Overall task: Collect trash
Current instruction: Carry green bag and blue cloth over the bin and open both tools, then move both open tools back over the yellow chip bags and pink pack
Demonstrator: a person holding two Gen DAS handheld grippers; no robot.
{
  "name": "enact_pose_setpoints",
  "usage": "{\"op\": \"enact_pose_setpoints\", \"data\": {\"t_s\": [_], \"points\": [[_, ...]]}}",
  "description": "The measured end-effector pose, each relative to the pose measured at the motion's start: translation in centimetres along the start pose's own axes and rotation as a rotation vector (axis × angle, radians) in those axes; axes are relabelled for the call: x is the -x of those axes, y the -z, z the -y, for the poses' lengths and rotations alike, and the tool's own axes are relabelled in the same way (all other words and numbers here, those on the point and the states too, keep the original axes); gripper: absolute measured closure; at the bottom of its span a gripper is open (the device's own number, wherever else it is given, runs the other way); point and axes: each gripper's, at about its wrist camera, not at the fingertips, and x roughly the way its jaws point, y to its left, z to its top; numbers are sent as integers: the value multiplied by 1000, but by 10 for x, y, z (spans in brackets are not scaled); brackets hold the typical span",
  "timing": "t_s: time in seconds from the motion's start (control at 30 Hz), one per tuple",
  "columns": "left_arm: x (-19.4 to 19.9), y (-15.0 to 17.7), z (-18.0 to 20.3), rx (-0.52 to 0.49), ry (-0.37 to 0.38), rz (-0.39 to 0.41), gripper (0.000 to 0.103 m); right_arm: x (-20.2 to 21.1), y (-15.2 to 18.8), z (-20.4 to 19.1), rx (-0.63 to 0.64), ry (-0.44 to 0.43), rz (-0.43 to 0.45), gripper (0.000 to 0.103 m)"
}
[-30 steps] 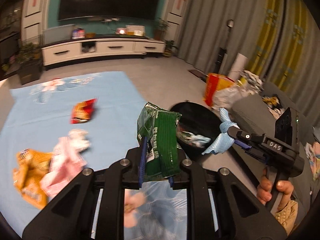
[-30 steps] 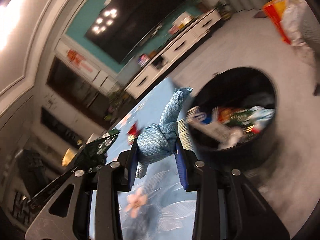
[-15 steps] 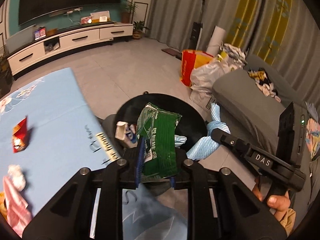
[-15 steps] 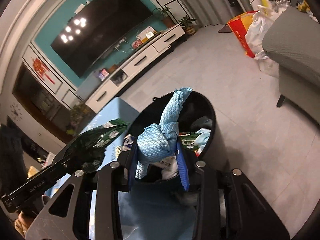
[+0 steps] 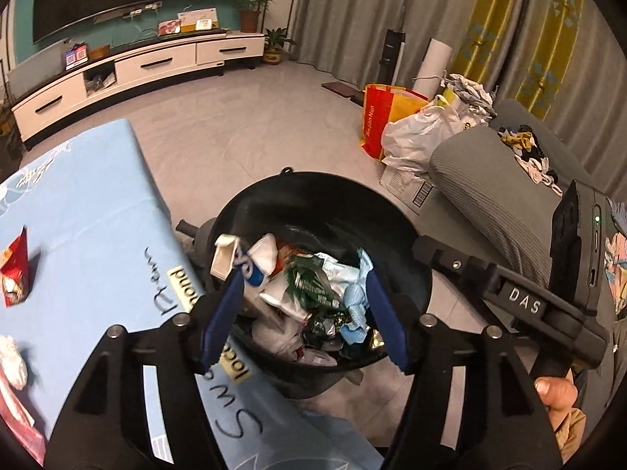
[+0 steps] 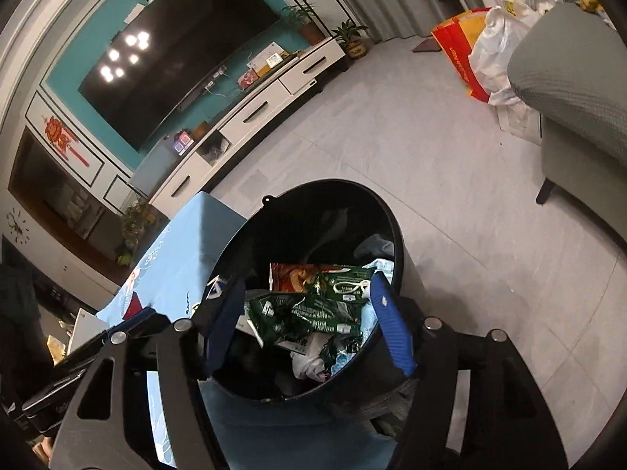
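Observation:
A black round trash bin (image 5: 415, 235) (image 6: 395, 235) stands on the floor beside the blue-clothed table (image 5: 78, 203) (image 6: 176, 250). My left gripper (image 5: 303, 305) is open and empty right above the bin. My right gripper (image 6: 307, 305) is open and empty above the bin too; its body shows in the left wrist view (image 5: 509, 293). A green wrapper (image 5: 309, 286) (image 6: 301, 313) and a knotted blue cloth (image 5: 354, 305) lie in the bin among other trash. A red wrapper (image 5: 15, 270) and a white crumpled tissue (image 5: 11, 360) lie on the table.
A grey sofa (image 5: 501, 196) (image 6: 568, 62) stands right of the bin. A red and yellow bag (image 5: 380, 117) and white plastic bags (image 5: 427, 129) sit on the floor behind. A white TV cabinet (image 5: 137, 66) lines the far wall.
Both grippers have opened over the bin. The green wrapper and the blue cloth have dropped from them into the bin.

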Motion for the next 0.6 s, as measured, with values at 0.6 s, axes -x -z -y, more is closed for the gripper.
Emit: {"op": "enact_pose_setpoints", "data": {"t_s": [0.6], "points": [[121, 62, -47, 118, -94, 106, 19, 31, 56, -74, 134, -85, -145, 37]]}}
